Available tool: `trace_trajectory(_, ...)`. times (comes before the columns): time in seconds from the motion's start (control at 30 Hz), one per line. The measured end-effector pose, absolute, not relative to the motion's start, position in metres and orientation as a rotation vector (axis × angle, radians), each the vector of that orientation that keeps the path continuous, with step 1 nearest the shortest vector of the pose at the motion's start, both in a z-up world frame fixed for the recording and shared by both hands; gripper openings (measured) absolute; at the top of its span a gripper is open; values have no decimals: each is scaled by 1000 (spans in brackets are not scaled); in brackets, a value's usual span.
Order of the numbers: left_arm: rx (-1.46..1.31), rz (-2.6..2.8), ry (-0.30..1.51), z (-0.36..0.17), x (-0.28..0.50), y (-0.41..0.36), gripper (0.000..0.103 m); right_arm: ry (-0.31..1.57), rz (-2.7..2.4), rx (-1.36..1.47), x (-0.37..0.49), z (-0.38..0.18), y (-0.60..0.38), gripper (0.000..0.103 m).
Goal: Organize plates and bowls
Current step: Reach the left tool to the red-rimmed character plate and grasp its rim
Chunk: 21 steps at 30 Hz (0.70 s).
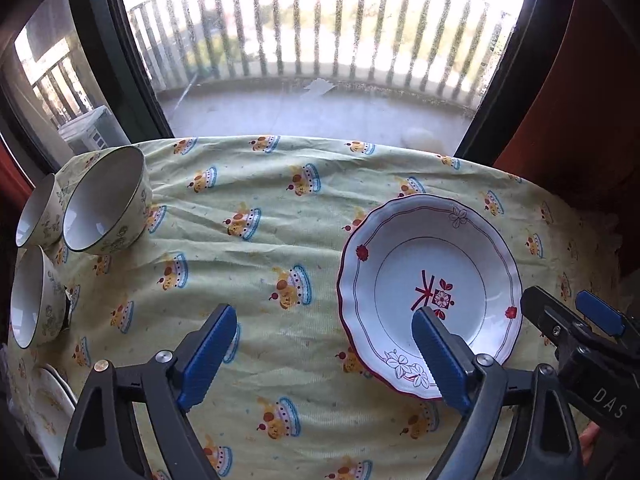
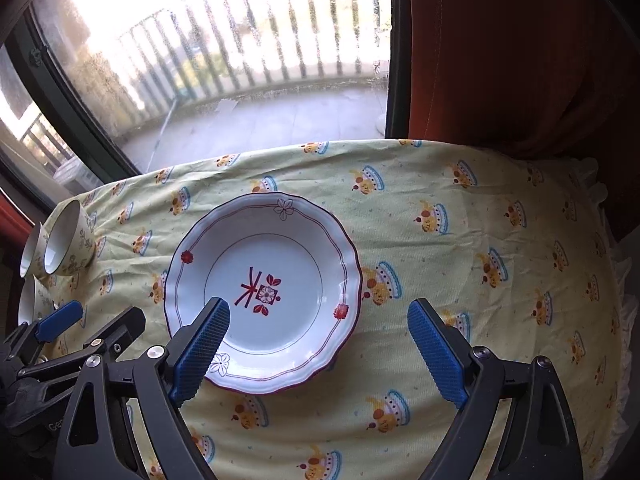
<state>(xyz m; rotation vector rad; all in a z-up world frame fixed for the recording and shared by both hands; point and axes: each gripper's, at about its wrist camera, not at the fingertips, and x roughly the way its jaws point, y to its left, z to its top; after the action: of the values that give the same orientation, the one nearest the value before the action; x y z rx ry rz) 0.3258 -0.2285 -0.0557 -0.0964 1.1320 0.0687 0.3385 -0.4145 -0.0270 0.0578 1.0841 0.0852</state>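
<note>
A white plate with a red rim and red flower marks point(image 1: 430, 276) lies on the yellow patterned tablecloth point(image 1: 256, 264); it also shows in the right wrist view point(image 2: 276, 276). Three pale floral bowls stand at the far left: one large point(image 1: 106, 200), one behind it point(image 1: 38, 210), one nearer point(image 1: 34, 298). They also show small in the right wrist view point(image 2: 66, 240). My left gripper point(image 1: 324, 332) is open above the cloth, left of the plate. My right gripper point(image 2: 318, 320) is open, its left finger over the plate's near rim. The right gripper also shows in the left wrist view point(image 1: 568, 312).
A large window with a balcony railing point(image 1: 312, 52) is behind the table. An orange curtain point(image 2: 520, 60) hangs at the right. A white dish edge point(image 1: 52, 396) shows at the lower left. The table's far edge runs along the window.
</note>
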Motion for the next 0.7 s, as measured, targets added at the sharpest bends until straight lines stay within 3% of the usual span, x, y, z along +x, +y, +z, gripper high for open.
trace_trajectory(0.27,-45,50,1147,-86,356,-247,82,1103,54,38,373,-54,-423,92)
trace_trajectory(0.47,-82,24,1199,-109,368,-246,66,1115,43,42,388,-68,-428,92)
trace_trajectory(0.6,-86,36,1208,-119,371,-246,61,1132,43,51,396,-78,-428,92)
trace_trajectory(0.7,-84,25,1207,-123,373,-247,54,1135,8,22,399,-84,-427,79)
